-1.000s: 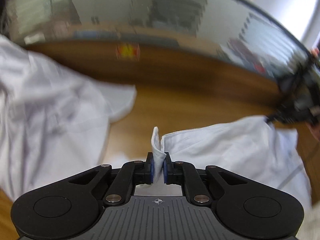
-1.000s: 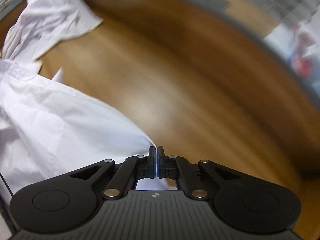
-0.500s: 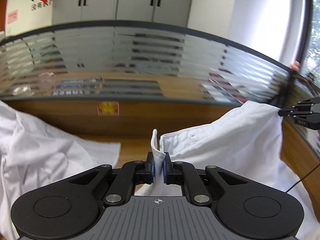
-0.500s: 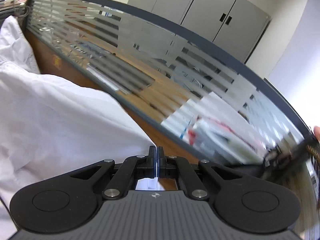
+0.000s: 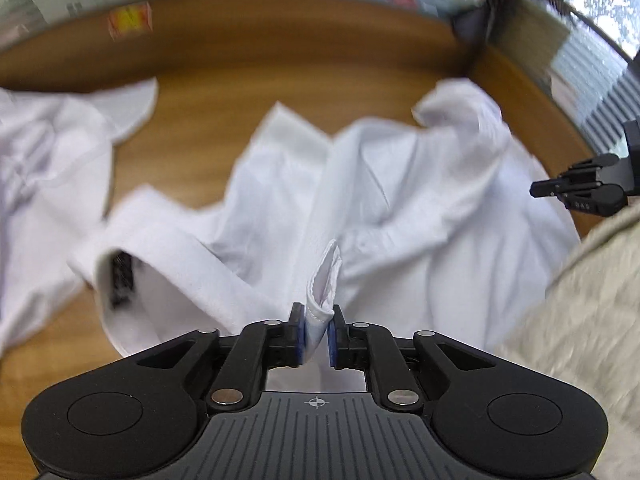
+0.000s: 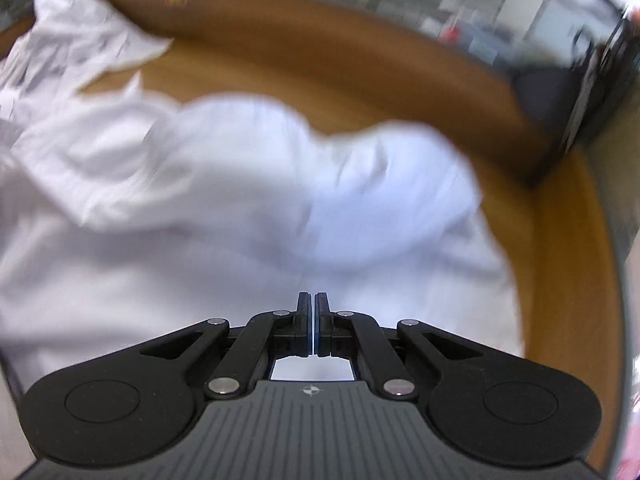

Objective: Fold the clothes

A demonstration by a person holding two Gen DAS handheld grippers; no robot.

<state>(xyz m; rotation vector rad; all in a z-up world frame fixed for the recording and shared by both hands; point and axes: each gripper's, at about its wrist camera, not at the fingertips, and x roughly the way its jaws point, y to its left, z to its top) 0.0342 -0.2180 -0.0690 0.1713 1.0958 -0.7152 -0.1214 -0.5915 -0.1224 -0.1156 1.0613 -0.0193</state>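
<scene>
A white shirt (image 5: 400,184) lies crumpled on the wooden desk (image 5: 224,100), its collar band (image 5: 168,248) curled up at the left. My left gripper (image 5: 315,334) has a folded hem of the shirt between its pads; its jaws are opening, and the fold still touches both. The right gripper (image 5: 534,191) hovers over the shirt's right edge in the left wrist view. Seen from its own camera, the right gripper (image 6: 312,326) is shut just above the blurred shirt (image 6: 260,208), and no cloth shows between its pads.
A second white garment (image 5: 48,152) (image 6: 72,40) is heaped at the far left. A glass-topped partition (image 5: 248,4) walls the desk's back and right sides. A dark object (image 6: 580,92) stands in the far right corner. Blurred beige knit fabric (image 5: 580,312) fills the near right.
Both grippers came down from holding the shirt stretched in the air; it now lies slack on the desk. The left jaws stand slightly wider. The right gripper swung over the shirt.
</scene>
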